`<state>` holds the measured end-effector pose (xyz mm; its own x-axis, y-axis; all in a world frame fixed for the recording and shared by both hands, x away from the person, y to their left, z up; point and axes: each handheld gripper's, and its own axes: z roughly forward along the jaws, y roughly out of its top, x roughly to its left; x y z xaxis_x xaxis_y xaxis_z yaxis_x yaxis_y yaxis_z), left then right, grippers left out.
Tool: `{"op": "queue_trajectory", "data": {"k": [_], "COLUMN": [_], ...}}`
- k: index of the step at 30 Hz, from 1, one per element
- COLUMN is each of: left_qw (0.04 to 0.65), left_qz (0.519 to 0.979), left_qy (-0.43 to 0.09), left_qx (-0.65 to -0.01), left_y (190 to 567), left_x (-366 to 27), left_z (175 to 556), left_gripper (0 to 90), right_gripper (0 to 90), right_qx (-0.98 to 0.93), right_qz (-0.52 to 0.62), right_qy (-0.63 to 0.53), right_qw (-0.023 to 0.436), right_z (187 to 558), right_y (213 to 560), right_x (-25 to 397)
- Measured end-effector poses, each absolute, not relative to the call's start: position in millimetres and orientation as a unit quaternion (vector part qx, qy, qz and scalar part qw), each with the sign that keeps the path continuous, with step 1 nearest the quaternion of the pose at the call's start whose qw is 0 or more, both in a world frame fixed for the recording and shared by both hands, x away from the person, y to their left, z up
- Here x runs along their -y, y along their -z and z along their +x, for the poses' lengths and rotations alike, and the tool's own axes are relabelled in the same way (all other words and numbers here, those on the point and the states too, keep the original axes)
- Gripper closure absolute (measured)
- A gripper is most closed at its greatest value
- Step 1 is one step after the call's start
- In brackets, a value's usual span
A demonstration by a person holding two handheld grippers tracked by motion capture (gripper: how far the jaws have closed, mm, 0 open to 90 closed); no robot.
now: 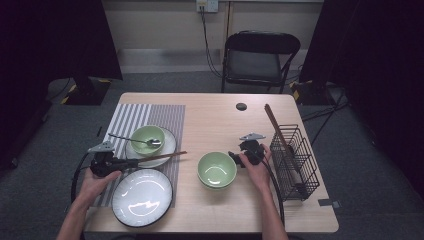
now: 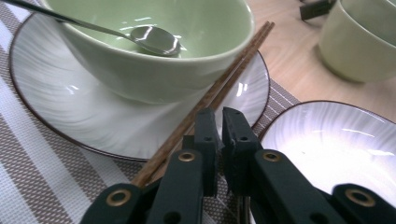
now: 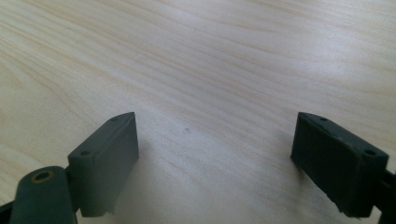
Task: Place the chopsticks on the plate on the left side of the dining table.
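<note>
A pair of brown chopsticks [image 1: 165, 156] [image 2: 233, 70] lies slanted across the rim of a small white plate [image 1: 169, 145] [image 2: 56, 102], against a green bowl [image 1: 146, 136] [image 2: 154, 70] holding a metal spoon [image 1: 125, 137] [image 2: 156, 39]. My left gripper [image 1: 134, 162] [image 2: 220, 116] sits at the chopsticks' near end. Its jaws are shut, and the sticks pass beside and under the left jaw, not between the tips. My right gripper [image 1: 233, 156] [image 3: 215, 140] is open over bare wood, just right of a second, empty green bowl [image 1: 217, 169] [image 2: 359, 46].
A large white plate [image 1: 142, 196] [image 2: 336, 140] lies at the front left, partly on the striped placemat [image 1: 135, 115] [image 2: 28, 177]. A black wire basket [image 1: 295, 165] at the right holds another pair of chopsticks [image 1: 276, 127]. A folding chair [image 1: 260, 55] stands behind the table.
</note>
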<state>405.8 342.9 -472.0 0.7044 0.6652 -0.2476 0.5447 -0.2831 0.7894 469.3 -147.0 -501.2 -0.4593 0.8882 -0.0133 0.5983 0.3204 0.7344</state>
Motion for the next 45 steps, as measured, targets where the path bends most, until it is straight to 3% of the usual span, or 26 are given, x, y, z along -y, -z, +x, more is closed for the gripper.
{"op": "queue_trajectory", "data": {"k": [45], "left_qw": [0.446], "left_qz": [0.800], "left_qy": [-0.095], "left_qx": [-0.390], "left_y": [475.6], "left_x": [-346.7], "left_z": [408.7], "left_gripper": [82.6], "right_gripper": [14.1], "right_qx": [-0.784], "right_qz": [0.473], "right_qy": [-0.339], "right_qw": [0.213], "right_z": [469.3], "right_y": [501.1], "right_x": [147.0]}}
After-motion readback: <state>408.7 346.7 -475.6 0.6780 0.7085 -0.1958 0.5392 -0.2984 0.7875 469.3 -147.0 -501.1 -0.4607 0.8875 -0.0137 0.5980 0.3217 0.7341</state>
